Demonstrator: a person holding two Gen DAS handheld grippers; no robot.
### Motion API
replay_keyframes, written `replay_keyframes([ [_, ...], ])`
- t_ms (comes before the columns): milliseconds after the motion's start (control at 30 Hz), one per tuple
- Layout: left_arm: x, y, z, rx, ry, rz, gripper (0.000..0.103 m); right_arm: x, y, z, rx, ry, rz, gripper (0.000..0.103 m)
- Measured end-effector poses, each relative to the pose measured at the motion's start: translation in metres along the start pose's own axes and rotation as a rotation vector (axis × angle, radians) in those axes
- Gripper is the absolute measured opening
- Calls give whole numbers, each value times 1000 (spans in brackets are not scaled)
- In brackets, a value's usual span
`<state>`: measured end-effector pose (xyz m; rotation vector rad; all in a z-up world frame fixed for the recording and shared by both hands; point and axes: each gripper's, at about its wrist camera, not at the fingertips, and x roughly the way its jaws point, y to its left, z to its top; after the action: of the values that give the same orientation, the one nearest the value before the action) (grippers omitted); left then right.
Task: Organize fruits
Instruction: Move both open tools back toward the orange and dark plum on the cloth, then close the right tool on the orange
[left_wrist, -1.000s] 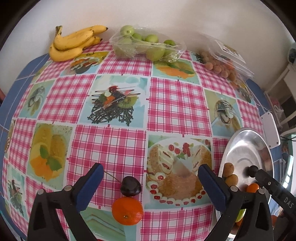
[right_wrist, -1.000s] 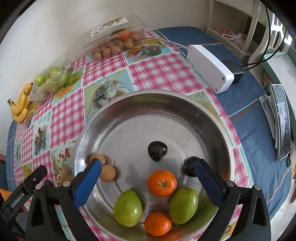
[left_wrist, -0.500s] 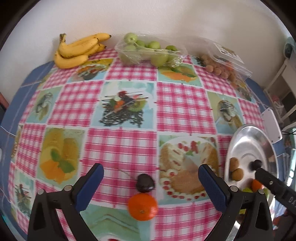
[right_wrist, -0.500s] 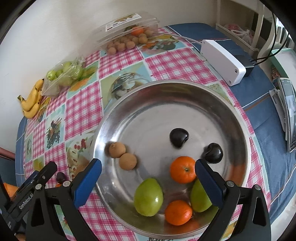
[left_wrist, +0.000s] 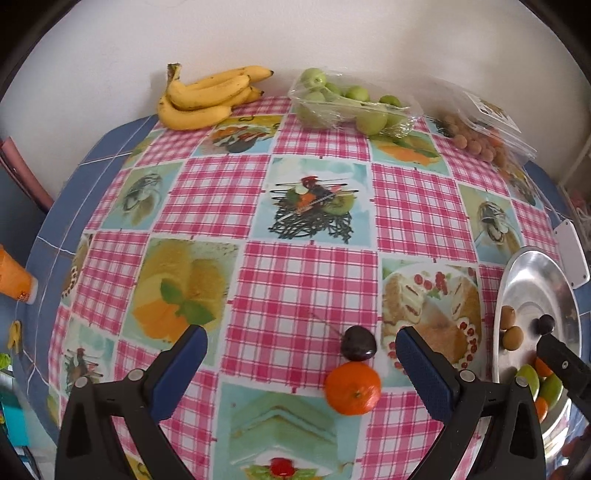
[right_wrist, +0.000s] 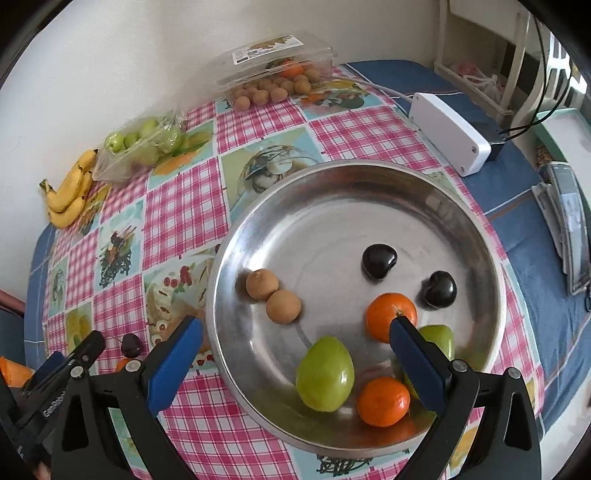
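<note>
A steel bowl (right_wrist: 332, 192) holds two dark cherries (right_wrist: 378, 260), two brown longans (right_wrist: 282, 306), oranges (right_wrist: 389, 315) and green fruits (right_wrist: 325, 373). My right gripper (right_wrist: 295, 347) hangs open above the bowl's near side, holding nothing. On the checked tablecloth lie a loose orange (left_wrist: 352, 387) and a dark cherry (left_wrist: 358, 343), touching each other. My left gripper (left_wrist: 301, 360) stands open above the cloth, with that pair just inside its right finger. The bowl (left_wrist: 532, 266) shows at the right edge of the left wrist view.
Against the far wall lie bananas (left_wrist: 207, 98), a wrapped tray of green fruits (left_wrist: 347, 107) and a clear box of longans (left_wrist: 480, 140). A white power adapter (right_wrist: 448, 138) and a phone (right_wrist: 569, 225) lie right of the bowl. An orange object (left_wrist: 13, 277) sits at the left table edge.
Both grippers have drawn back and shifted left. The bowl now sits further right in the right wrist view, and the orange and cherry moved right in the left wrist view. Both stay open.
</note>
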<state>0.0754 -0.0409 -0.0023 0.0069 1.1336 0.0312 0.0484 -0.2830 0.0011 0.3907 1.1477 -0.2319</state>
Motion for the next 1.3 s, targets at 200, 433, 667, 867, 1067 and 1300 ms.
replay_keyframes([
  [200,-9,12,-4,13,5,16,103,-2,-1,-7,16,55,40,101],
  [433,-3,31,-14,-24,90,-12,103,1,14,-23,-36,100,-6,101],
  [667,6,59,-17,-152,140,-77,103,0,50,-32,-129,105,40,101],
  [867,10,77,-16,-200,141,-75,103,6,85,-36,-185,137,110,101],
  [1067,15,86,-15,-211,136,-74,103,16,114,-39,-204,170,159,101],
  [1300,22,101,-16,-243,124,-64,103,25,131,-46,-224,163,168,100],
])
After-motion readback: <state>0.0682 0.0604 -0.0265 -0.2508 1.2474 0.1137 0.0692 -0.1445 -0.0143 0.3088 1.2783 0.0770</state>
